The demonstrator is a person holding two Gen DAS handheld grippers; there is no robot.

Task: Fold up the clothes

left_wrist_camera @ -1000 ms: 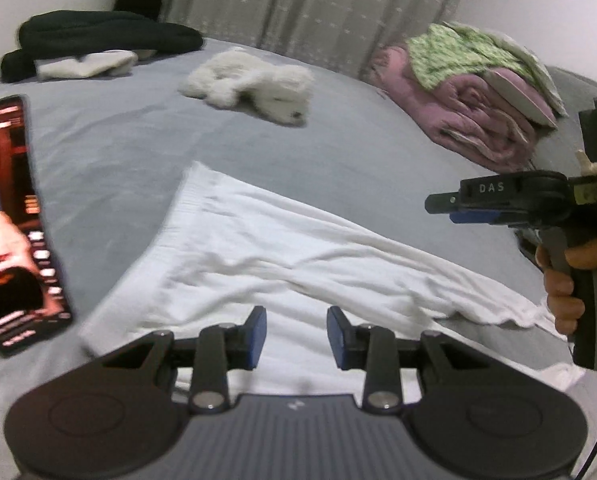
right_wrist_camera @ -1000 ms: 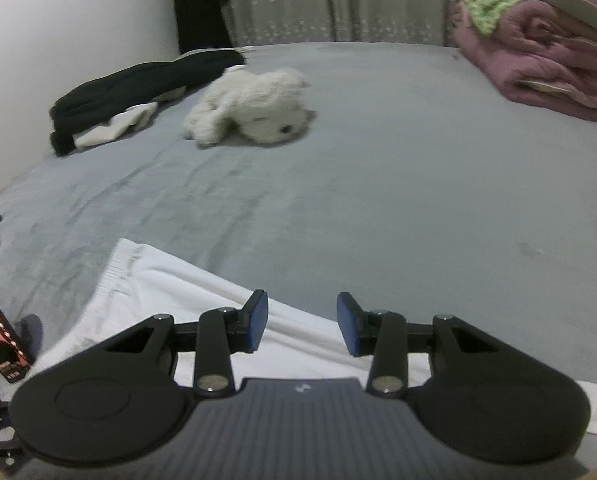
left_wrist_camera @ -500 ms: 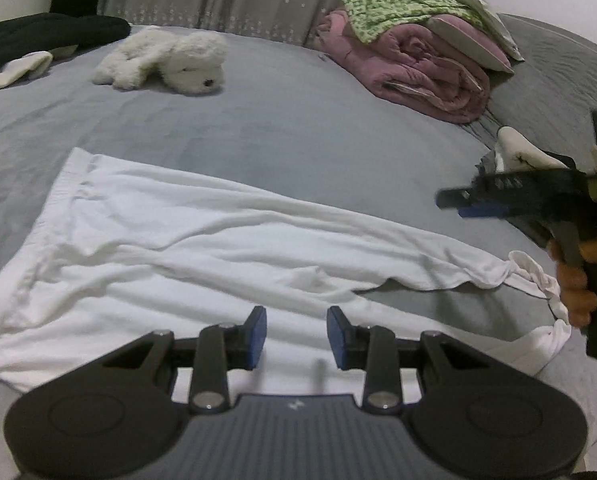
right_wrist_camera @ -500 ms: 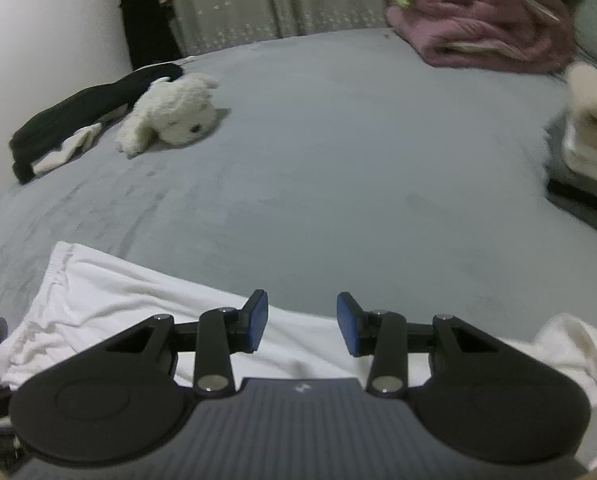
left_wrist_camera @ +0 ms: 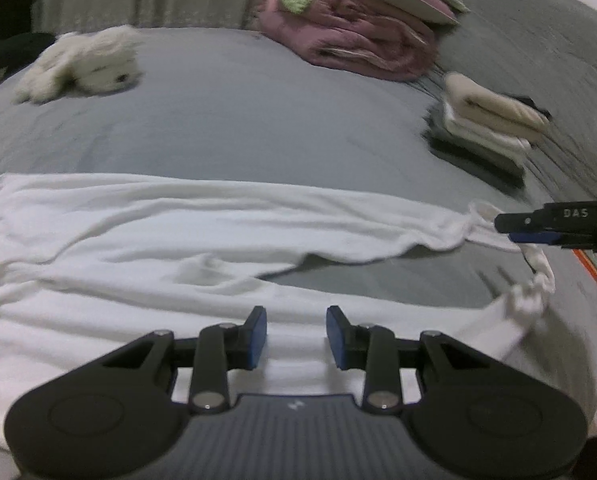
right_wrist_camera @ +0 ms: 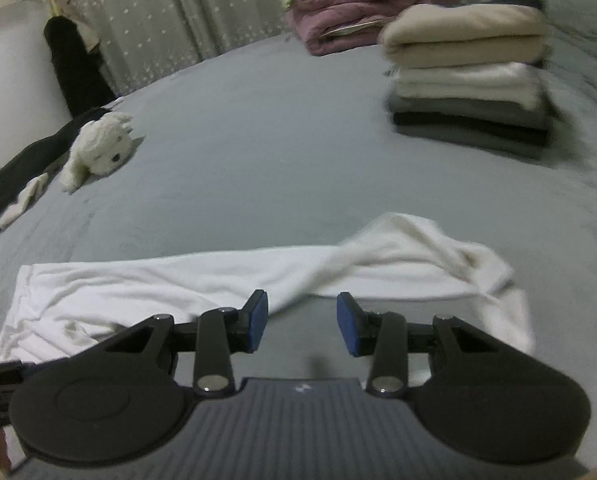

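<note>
Beneath and just ahead of our left claw (left_wrist_camera: pixel 296 332) lies the white garment (left_wrist_camera: pixel 146 236), spread lengthwise across the grey bed (left_wrist_camera: pixel 238 120). Our left claw is released, its blue pads parted with nothing between them, and it hangs over the garment's near edge. From this claw the cloth runs far out to the left, where its broad end lies flat, and out to the right, where it narrows into a crumpled, bunched end. A fold in the cloth ahead of the claw opens to show a patch of bed.

At that crumpled end, to the right of the left claw, we see our right claw (left_wrist_camera: pixel 512 229) from the side, close beside the bunched cloth; whether it touches we cannot tell. In its own view the right claw (right_wrist_camera: pixel 301 317) is likewise released and empty, poised over bare bed, with the garment just beyond its fingertips, stretching left and rising into a rumpled heap ahead and to the right.

Farther ahead and right of the right claw stands a stack of folded clothes (right_wrist_camera: pixel 468 76). Well ahead and to the left lies a white plush toy (right_wrist_camera: pixel 98 148), and beyond the stack a pink bundled blanket (right_wrist_camera: pixel 350 8).
</note>
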